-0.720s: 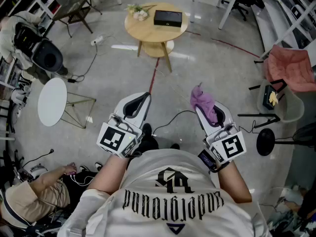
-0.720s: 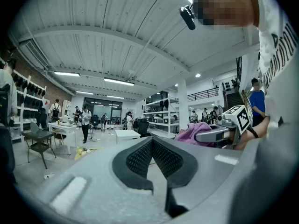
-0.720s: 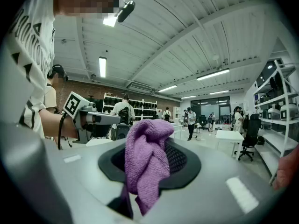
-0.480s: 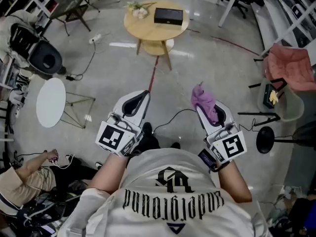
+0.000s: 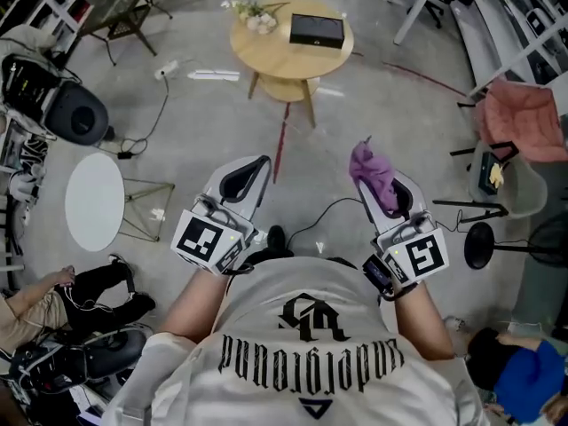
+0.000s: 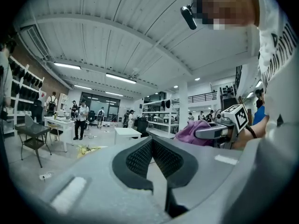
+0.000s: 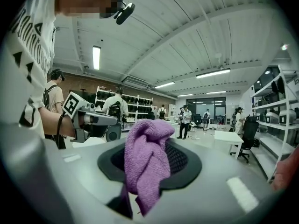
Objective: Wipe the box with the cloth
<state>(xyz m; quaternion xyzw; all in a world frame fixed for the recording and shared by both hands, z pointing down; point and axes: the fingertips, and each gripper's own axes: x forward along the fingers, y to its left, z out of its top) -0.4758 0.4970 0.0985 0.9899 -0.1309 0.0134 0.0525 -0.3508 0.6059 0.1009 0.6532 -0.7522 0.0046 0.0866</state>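
box [image 5: 316,30] on round table [image 5: 286,62] | flowers [image 5: 255,16] left of box | cloth [image 5: 371,171] in right gripper [image 5: 387,193]

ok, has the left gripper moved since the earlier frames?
Yes, slightly forward, toward the round table. The left gripper now reaches a little past the near end of the red floor line; earlier its tip sat about level with that end.

Observed: right gripper [image 7: 150,168] jaws clamp the purple cloth [image 7: 145,148], which is bunched up between them. The left gripper [image 7: 112,120] shows at left, well apart from it.
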